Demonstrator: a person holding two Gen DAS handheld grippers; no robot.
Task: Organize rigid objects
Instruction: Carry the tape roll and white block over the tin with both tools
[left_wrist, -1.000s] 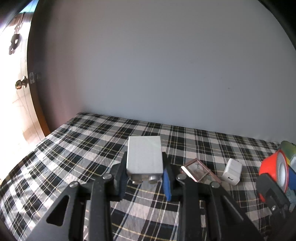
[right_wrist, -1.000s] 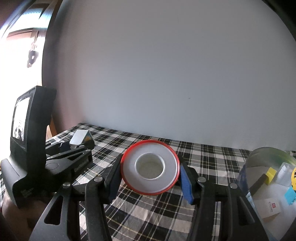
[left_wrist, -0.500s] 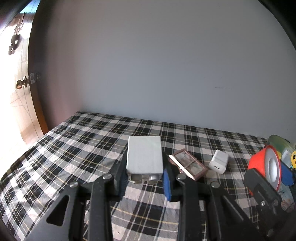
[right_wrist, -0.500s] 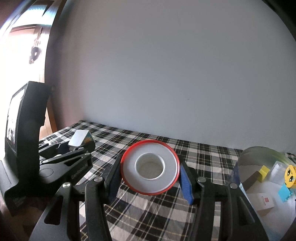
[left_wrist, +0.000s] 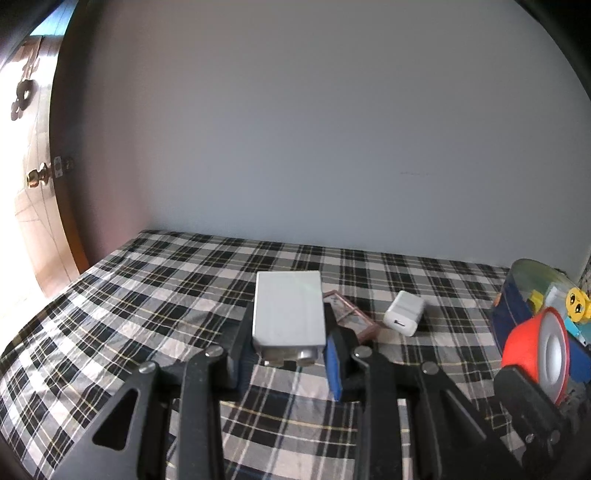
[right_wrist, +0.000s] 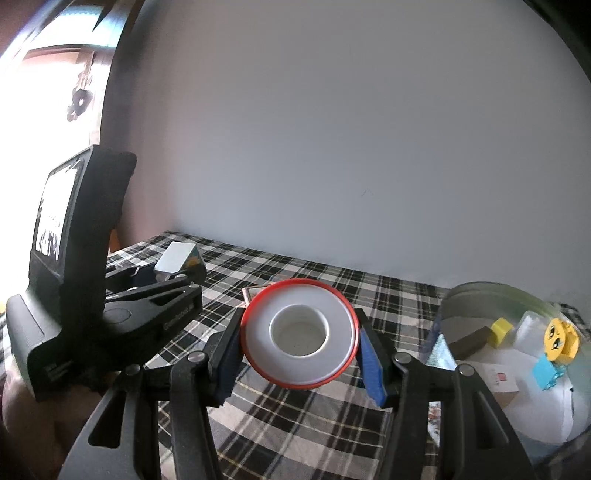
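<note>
Black-and-white checked cloth (left_wrist: 147, 302) covers the surface under both grippers. The left gripper (left_wrist: 288, 354) clamps a pale grey rectangular box with two metal studs (left_wrist: 287, 314) above the cloth, and the right gripper (right_wrist: 300, 350) pinches a red-rimmed white tape roll (right_wrist: 300, 334) between its blue pads. Compared with a second ago, both have travelled sideways towards the round clear plastic tub of small toys (right_wrist: 517, 350), which now shows more of itself in both views. On the cloth, the small white charger cube (left_wrist: 403, 312) and the brown framed card (left_wrist: 351, 319) sit nearer the left gripper's view centre than before.
</note>
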